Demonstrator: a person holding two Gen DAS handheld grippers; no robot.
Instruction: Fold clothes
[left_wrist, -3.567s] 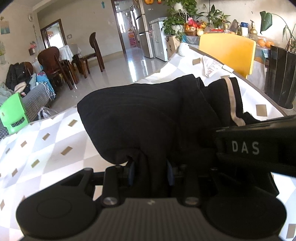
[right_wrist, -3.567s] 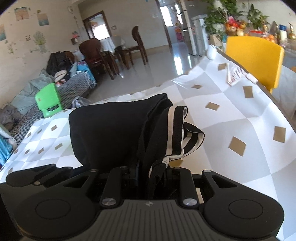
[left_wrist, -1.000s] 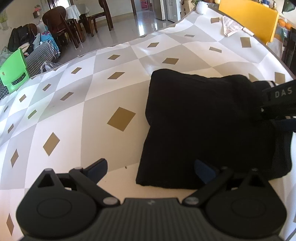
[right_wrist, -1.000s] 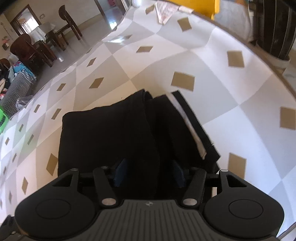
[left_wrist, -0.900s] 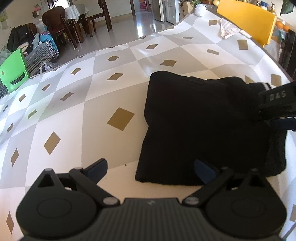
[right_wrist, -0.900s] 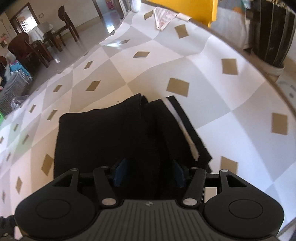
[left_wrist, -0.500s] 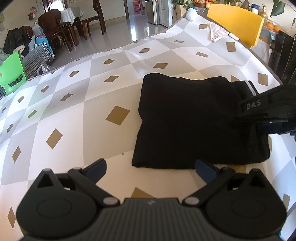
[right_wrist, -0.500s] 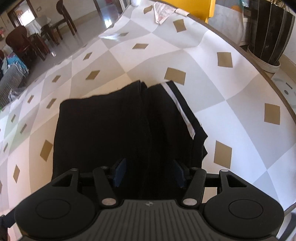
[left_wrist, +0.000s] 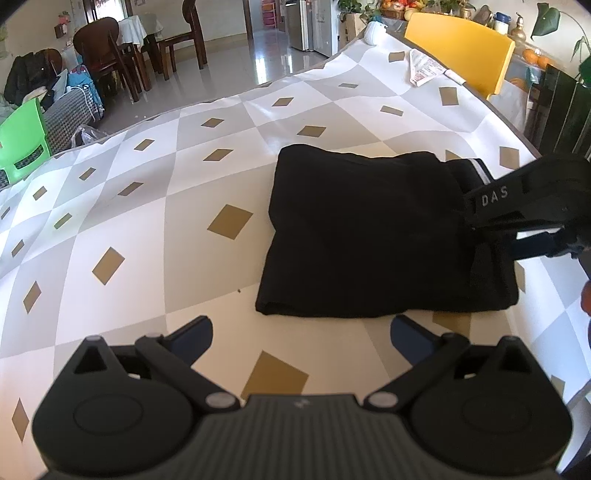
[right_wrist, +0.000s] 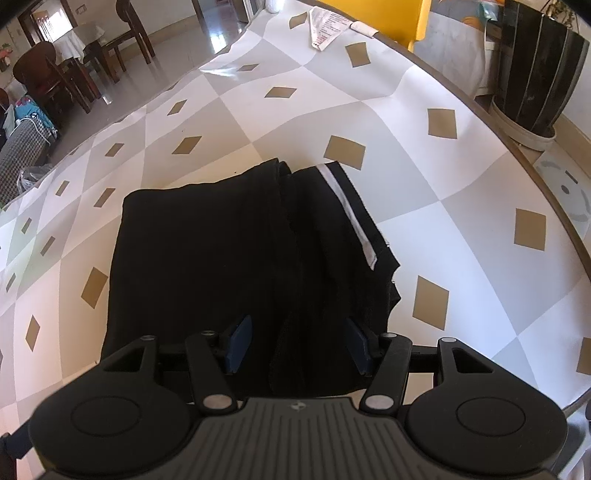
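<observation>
Both tools have let go: our left tool (left_wrist: 301, 334), wide open, has backed off at 6 o'clock, and our right tool (right_wrist: 297, 345) spreads wide over the black garment (left_wrist: 373, 236). It lies folded compactly on the table (left_wrist: 147, 229), so we judge this piece done.

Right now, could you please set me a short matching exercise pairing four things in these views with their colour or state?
Things:
1. left claw
2. folded garment
3. chair at the table's far edge
4. small chair on the floor

Colour or state:
A. yellow
B. black with a white stripe, lying flat on the tablecloth
C. green
D. open, holding nothing, short of the garment

Pairs: 1-D, 2-B, 3-A, 4-C
</observation>
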